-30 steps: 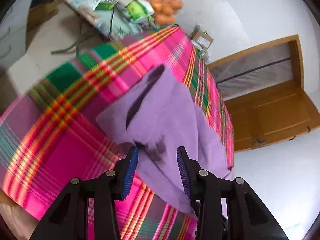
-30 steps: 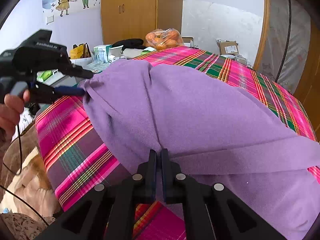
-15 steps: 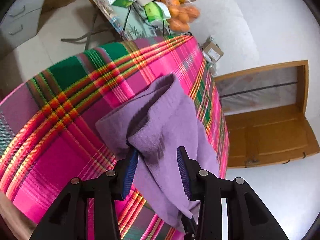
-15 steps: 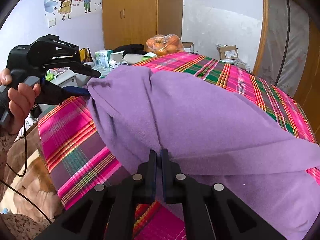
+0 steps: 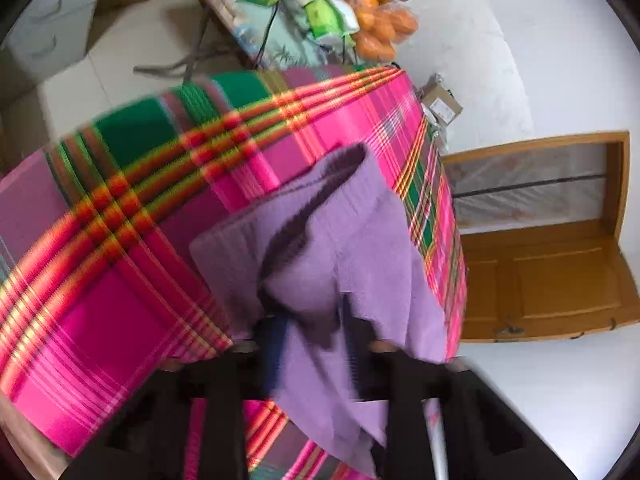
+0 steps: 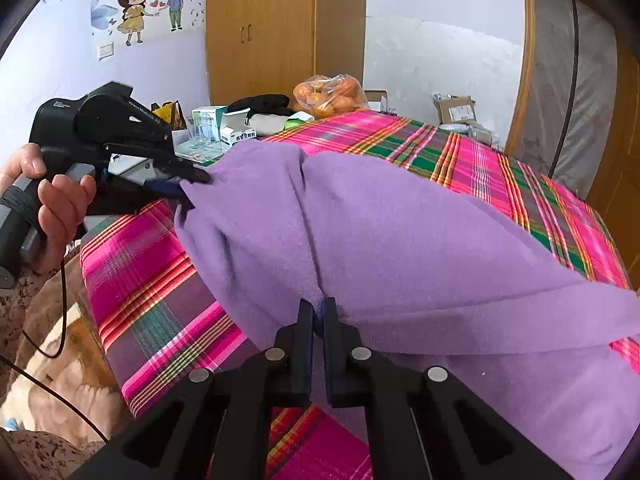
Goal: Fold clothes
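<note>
Progress: we judge the fold as barely begun. The purple garment (image 6: pixel 400 248) is lifted along one edge and draped in a loose hump, not yet laid over itself in any flat fold.
Done so far: both edge points are taken up; we see no finished crease or stacked layer.
Left to do: carry the lifted edge across, lay it down flat, smooth it, then make further folds. This is our reading, not something seen.
Garment position: it lies on the plaid cloth (image 6: pixel 152 300), which covers what looks like a bed or a desk; we cannot tell which. Its near edge hangs in the air and the far part rests on the plaid.
Right gripper (image 6: pixel 318 320): jaws nearly together, pinching a fold of the purple garment at its near edge.
Left gripper (image 6: pixel 188 186): in the right wrist view its tips meet the garment's corner and the cloth pulls to a point there, so we take it as clamped. Its own view is blurred; cloth runs down between the two fingers (image 5: pixel 276 344).
Hand: a hand (image 6: pixel 60 208) holds the left gripper's handle.
Background: bag of oranges (image 6: pixel 330 94) well apart, not involved.
</note>
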`<state>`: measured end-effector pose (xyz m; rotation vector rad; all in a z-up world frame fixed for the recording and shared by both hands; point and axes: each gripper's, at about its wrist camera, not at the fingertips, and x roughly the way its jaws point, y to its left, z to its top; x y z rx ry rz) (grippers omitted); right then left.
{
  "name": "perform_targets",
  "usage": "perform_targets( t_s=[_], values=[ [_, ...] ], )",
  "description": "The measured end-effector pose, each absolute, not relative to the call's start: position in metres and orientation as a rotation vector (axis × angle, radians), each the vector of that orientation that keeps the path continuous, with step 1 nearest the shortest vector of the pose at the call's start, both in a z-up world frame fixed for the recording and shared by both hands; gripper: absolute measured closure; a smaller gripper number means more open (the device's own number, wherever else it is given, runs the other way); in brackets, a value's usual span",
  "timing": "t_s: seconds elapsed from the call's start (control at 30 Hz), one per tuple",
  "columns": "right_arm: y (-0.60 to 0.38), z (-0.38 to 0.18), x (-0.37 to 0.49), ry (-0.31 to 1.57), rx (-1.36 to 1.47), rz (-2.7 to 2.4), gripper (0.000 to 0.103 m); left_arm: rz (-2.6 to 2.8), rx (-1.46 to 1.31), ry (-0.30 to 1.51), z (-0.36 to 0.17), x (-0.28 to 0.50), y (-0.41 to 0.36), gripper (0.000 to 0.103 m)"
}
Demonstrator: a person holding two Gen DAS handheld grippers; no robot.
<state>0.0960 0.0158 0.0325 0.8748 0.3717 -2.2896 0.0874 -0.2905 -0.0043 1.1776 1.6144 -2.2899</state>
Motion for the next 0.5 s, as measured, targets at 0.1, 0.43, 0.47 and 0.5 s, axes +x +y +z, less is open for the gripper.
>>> perform_targets(
  t_s=[0.1,0.43,0.47,0.5],
  values=[
    [0.013,0.041,0.098,0.375,0.842,-2.296,0.099,-2.339,1.128,1.587,0.007,0.089,-0.293,0.091],
    [0.001,0.065,0.113,0.376,0.758,-2.256,0.099,-2.369,1.039,1.546,0.021,0.095,-0.31,0.091],
    [-0.001,0.061,0.113,0.381,0.77,-2.247,0.099,-2.355,1.046,1.549,0.017,0.096,-0.311,0.091],
    [-0.003,0.058,0.113,0.386,0.782,-2.237,0.099,-2.342,1.059,1.548,0.012,0.097,-0.312,0.091]
  ],
)
